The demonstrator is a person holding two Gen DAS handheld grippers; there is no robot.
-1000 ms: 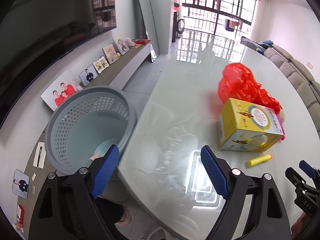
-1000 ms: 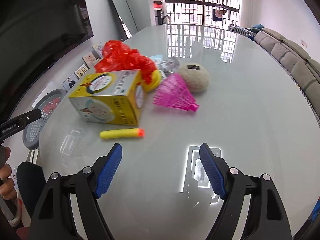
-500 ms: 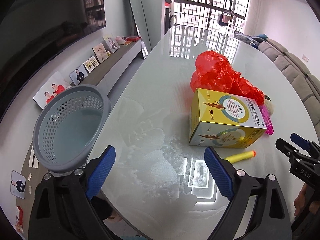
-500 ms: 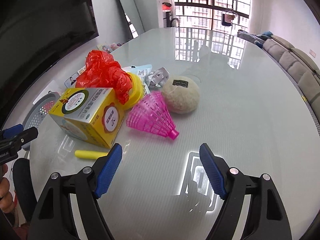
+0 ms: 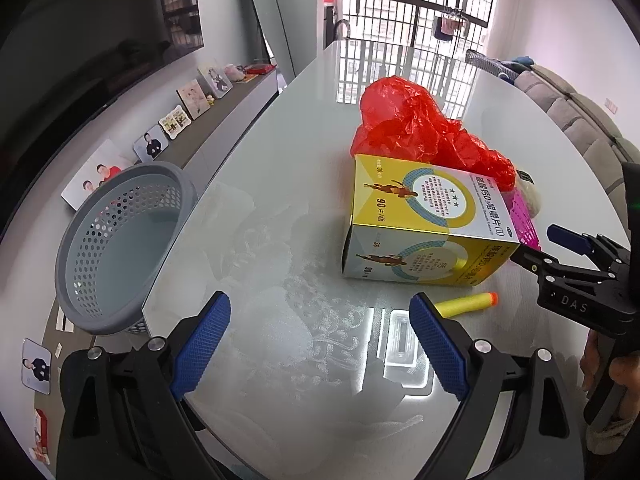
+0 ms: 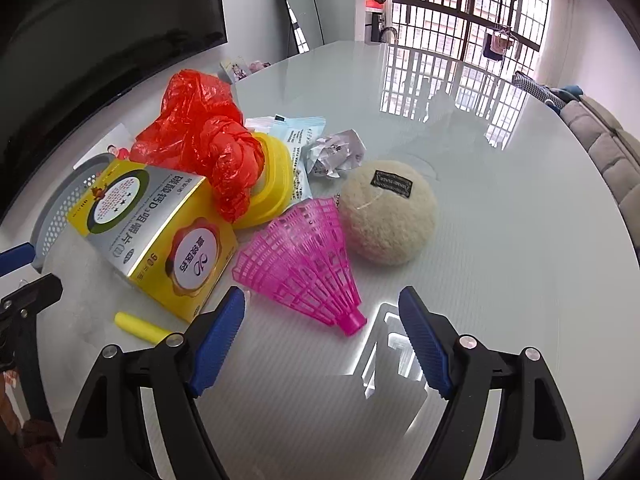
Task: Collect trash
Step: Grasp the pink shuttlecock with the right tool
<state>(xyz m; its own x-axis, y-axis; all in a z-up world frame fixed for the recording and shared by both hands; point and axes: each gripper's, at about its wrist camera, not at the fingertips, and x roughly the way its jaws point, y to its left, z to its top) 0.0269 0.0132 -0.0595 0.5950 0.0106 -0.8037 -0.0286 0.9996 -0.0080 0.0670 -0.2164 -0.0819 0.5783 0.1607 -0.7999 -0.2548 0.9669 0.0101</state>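
Left hand-held gripper [image 5: 320, 344] hangs spread wide and empty over the counter [image 5: 280, 184]; the dart [image 5: 466, 305] lies near its right finger, orange tip pointing right, nearer than a second ago. Right hand-held gripper [image 6: 322, 334], spread and empty, has closed on the shuttlecock [image 6: 304, 264], whose cork points toward it.

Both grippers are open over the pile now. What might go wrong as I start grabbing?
The fuzzy ball sits free on slick glass; a nudge from the right gripper may roll it off. The basket stands beyond the table edge, so the foam dart could drop short.
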